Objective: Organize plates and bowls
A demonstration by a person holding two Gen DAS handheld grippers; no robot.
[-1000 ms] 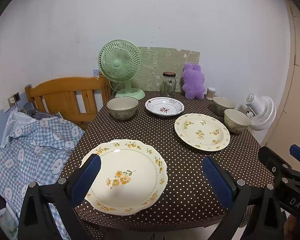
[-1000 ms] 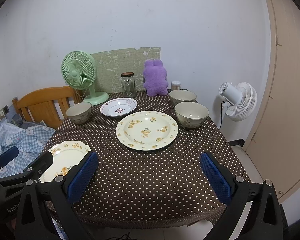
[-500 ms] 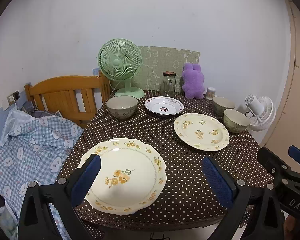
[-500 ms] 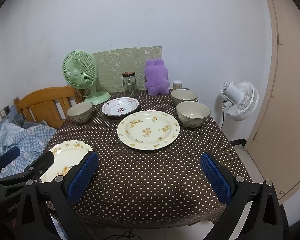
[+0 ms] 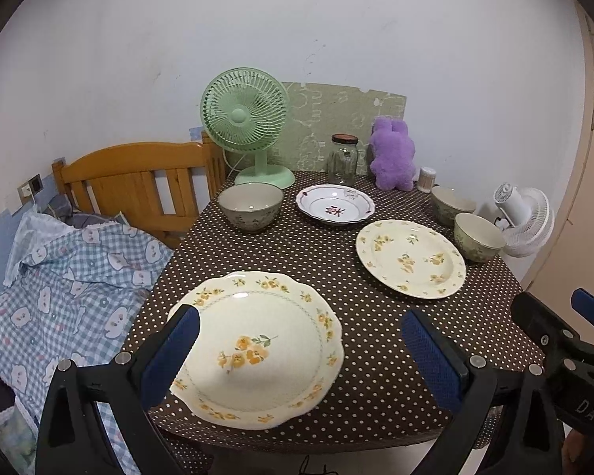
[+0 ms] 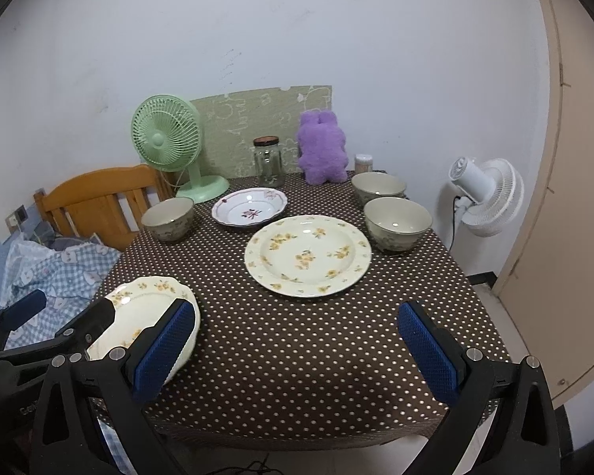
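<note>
A scalloped cream plate with yellow flowers (image 5: 257, 344) lies at the near left edge of the dotted table (image 5: 316, 261); it also shows in the right wrist view (image 6: 146, 316). A round yellow-flowered plate (image 5: 411, 258) (image 6: 308, 254) lies mid-right. A white plate with a red flower (image 5: 335, 209) (image 6: 249, 208) sits behind. One bowl (image 5: 251, 206) (image 6: 168, 218) stands at the left, two bowls (image 6: 396, 223) (image 6: 378, 187) at the right. My left gripper (image 5: 297, 348) is open over the scalloped plate. My right gripper (image 6: 297, 344) is open and empty above the table's near edge.
A green fan (image 5: 244, 118), a glass jar (image 5: 342, 160), a purple plush toy (image 5: 392, 154) and a small container (image 5: 427, 179) stand along the back wall. A wooden chair (image 5: 138, 186) and checked cloth (image 5: 59, 285) are left. A white fan (image 6: 483, 198) stands right.
Both grippers have crept slightly forward toward the table; the plates and bowls have not moved. Both grippers stay open.
</note>
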